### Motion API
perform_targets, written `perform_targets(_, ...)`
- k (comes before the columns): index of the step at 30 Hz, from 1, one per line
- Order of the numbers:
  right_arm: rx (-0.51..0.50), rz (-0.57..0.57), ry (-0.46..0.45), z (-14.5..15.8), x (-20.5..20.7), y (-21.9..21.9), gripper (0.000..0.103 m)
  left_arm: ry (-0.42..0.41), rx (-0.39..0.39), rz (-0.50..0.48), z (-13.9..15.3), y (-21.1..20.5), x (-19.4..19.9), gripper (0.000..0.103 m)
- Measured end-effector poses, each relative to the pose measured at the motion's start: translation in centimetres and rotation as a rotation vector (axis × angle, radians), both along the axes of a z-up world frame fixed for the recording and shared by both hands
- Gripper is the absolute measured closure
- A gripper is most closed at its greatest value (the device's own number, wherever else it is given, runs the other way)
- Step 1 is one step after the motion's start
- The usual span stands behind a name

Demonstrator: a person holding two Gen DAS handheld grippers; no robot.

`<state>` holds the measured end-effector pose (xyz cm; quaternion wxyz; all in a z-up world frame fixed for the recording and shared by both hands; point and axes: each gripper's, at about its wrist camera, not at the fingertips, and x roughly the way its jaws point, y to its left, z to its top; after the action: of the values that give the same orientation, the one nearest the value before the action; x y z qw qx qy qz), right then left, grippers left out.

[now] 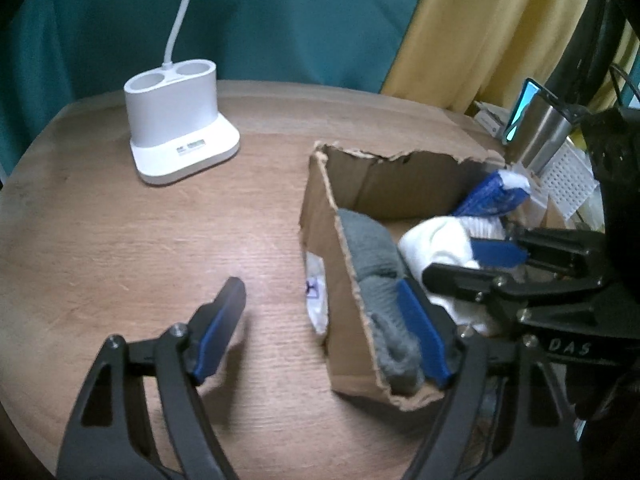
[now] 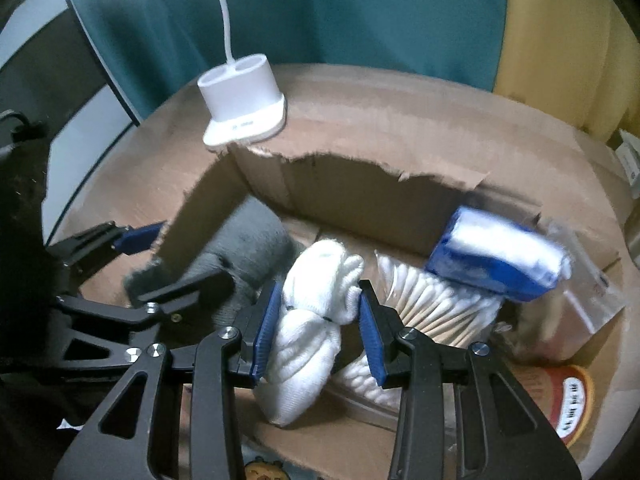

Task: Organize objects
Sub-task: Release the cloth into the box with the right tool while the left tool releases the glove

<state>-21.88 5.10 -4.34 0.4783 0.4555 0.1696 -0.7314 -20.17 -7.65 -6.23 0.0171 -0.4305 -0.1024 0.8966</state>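
Blurred blue packet [image 2: 496,256] aside, the right hand-held gripper [image 2: 316,332] pinches a soft white rolled sock [image 2: 308,320] inside the torn cardboard box [image 2: 360,192], while the left hand-held gripper [image 1: 320,332] gapes wide astride the box's near wall, its right finger touching the grey knit sock [image 1: 380,280].

Home room: wooden table [image 1: 120,220], teal curtain [image 1: 280,20] and yellow curtain [image 1: 500,28] behind, white desk lamp [image 1: 180,140], socks [image 2: 308,320] in box [image 1: 340,248].
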Motion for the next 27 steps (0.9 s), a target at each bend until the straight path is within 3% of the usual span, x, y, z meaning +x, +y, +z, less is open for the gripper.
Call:
perform_targets(10,0.010,-0.021,0.002,-0.2,0.5,-0.5,0.061,0.006,0.010,0.007,0.8,-0.4,0.9,0.023)
perform_targets(19,-0.006,-0.021,0.027,1.0,1.4,0.3,0.044,0.046,-0.001,0.029,2.0,-0.6,2.3,0.023)
perform_targets(27,-0.029,-0.034,0.057,2.2,2.5,1.9,0.044,0.073,-0.011,0.045,3.1,0.0,3.9,0.023)
